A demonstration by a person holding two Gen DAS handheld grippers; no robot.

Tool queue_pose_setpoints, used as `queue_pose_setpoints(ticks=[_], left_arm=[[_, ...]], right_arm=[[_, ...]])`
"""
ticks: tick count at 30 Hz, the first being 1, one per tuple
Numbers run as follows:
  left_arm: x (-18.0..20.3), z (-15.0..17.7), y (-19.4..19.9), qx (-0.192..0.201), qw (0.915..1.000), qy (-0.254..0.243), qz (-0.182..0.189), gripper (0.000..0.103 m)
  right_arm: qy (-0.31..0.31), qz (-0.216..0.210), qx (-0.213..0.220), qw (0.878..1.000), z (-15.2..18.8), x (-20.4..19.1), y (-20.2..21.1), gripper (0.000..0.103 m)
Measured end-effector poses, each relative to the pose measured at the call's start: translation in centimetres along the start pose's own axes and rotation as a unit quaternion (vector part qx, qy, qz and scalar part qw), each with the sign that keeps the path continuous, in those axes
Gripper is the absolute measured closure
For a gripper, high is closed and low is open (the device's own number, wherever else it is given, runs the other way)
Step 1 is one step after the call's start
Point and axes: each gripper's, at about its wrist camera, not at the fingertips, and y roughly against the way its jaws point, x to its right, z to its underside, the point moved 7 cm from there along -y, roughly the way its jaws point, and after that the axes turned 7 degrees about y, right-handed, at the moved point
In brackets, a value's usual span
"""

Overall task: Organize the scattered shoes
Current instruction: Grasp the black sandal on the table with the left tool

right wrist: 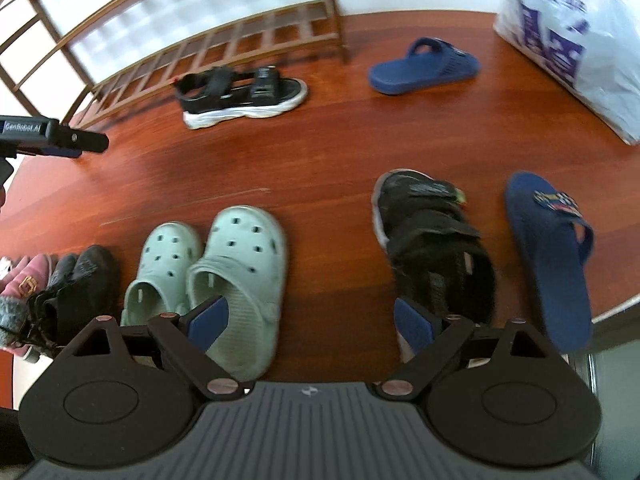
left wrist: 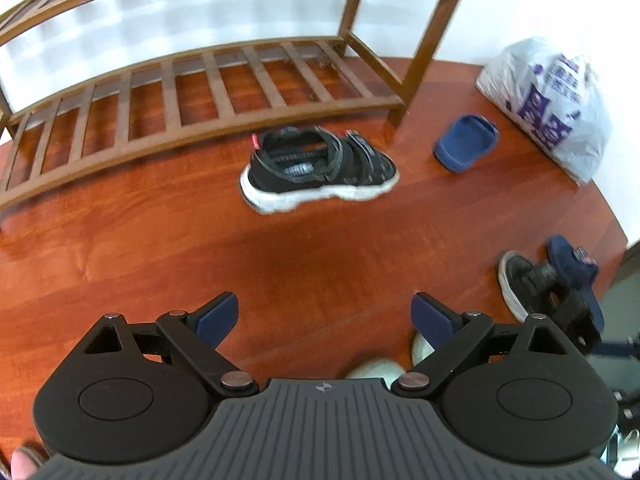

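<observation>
Shoes lie scattered on a red-brown wood floor in front of a wooden shoe rack (left wrist: 224,80) (right wrist: 224,36). A black sandal with a white sole (left wrist: 320,168) (right wrist: 244,94) lies just before the rack. A blue slide (left wrist: 466,142) (right wrist: 424,66) lies to its right. Nearer me lie a second black sandal (right wrist: 432,240) (left wrist: 520,280), a second blue slide (right wrist: 548,248) (left wrist: 576,272) and a pair of mint clogs (right wrist: 224,276). My left gripper (left wrist: 324,316) is open and empty above bare floor. My right gripper (right wrist: 310,320) is open and empty, low over the clogs and the near sandal.
A white plastic bag with purple print (left wrist: 552,96) (right wrist: 576,36) sits by the wall at the right. Black shoes (right wrist: 76,288) and a pink slipper (right wrist: 24,284) lie at the left. The left gripper's body (right wrist: 52,138) shows at the left edge of the right wrist view.
</observation>
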Motion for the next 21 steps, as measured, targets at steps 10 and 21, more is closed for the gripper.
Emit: queue_pose_setpoints(ticks=[10, 21], left_arm=[[-1.5, -4.7, -4.1, 0.016, 0.9995, 0.025, -0.005, 0.017], [-2.3, -8.4, -8.8, 0.022, 0.9988, 0.043, -0.004, 0.037]], right_arm=[[-0.055, 0.021, 0.002, 0.998, 2.1, 2.7, 0.5, 0.009], [-0.087, 0.035, 0.008, 0.996, 2.9, 3.6, 0.8, 0.009]])
